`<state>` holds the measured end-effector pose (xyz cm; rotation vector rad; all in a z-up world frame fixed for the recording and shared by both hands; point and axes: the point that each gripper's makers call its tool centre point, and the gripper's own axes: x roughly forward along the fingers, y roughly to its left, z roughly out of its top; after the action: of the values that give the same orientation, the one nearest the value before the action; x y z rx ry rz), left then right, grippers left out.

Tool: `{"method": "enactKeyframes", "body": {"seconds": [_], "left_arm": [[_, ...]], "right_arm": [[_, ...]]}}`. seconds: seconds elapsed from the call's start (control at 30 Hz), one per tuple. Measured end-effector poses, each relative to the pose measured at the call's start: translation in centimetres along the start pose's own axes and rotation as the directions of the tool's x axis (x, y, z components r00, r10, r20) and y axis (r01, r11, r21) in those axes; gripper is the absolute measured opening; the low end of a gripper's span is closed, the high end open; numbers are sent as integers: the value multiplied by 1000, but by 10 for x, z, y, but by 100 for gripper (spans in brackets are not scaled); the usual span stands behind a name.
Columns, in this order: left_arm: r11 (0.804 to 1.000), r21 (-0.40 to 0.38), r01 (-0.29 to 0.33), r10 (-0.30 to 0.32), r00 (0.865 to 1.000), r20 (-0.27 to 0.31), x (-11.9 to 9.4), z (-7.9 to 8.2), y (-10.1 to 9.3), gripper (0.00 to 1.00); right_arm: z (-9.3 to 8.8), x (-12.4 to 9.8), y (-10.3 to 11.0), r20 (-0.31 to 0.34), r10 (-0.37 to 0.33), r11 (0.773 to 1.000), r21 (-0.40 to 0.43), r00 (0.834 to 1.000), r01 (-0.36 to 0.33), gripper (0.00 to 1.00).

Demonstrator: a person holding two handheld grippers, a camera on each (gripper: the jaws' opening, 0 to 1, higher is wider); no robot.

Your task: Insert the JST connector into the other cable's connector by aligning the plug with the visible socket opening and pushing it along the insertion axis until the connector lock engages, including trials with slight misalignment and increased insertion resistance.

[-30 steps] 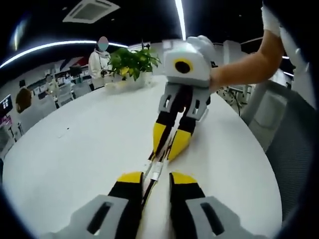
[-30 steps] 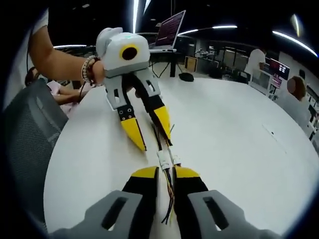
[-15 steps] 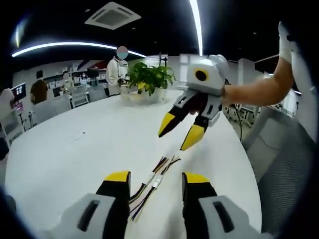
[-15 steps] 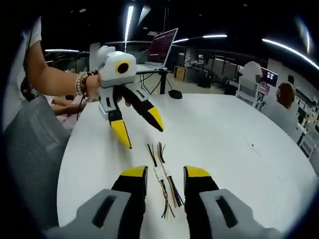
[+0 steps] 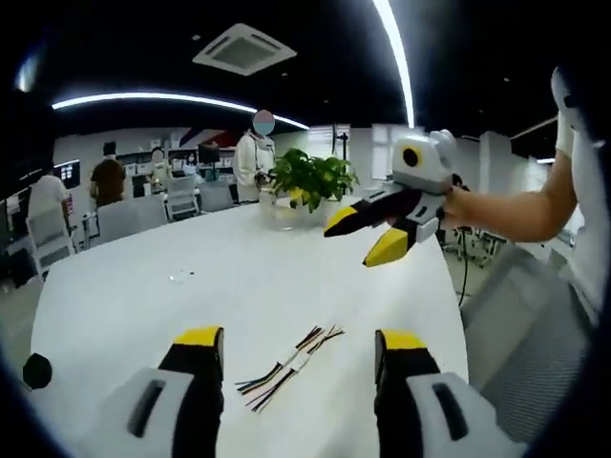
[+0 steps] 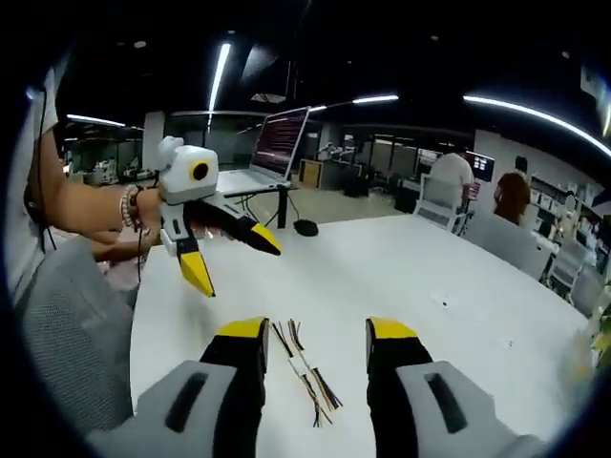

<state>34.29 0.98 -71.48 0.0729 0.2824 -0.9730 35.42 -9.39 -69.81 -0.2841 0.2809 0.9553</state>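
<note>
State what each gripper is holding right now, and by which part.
Nothing is held. The left gripper and right gripper are both open and raised, and the joined cables lie free on the white table.

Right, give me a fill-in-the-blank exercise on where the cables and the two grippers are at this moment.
1. The joined cables lie on the white ____.
2. The left gripper has its jaws ____, with nothing between them.
3. The right gripper is raised ____ the cables, not touching them.
4. Beyond the cables in the left gripper view stands a green potted ____.

Missing words: table; open; above; plant
</note>
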Motion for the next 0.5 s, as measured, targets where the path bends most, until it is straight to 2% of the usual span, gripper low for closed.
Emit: {"method": "enactKeyframes", "body": {"seconds": [0.1,0.27,0.33,0.43,0.5], "left_arm": [[999,0,-34,34,999,15,-9,6,1,69],[996,-30,-87,88,996,22,-25,10,-2,76],[991,-48,-122,125,991,49,-35,16,-3,79],[982,-66,-177,182,980,84,-51,22,-4,83],[977,-92,-192,202,973,115,-59,25,-9,84]], "right_arm": [[4,-12,-3,17,-48,999,16,999,48,52],[8,-35,-5,18,-111,994,-7,994,111,50],[14,-45,-6,48,-135,991,21,990,134,53],[18,-59,-6,61,-171,985,35,983,169,53],[22,-69,-7,89,-215,975,76,972,209,54]]}}
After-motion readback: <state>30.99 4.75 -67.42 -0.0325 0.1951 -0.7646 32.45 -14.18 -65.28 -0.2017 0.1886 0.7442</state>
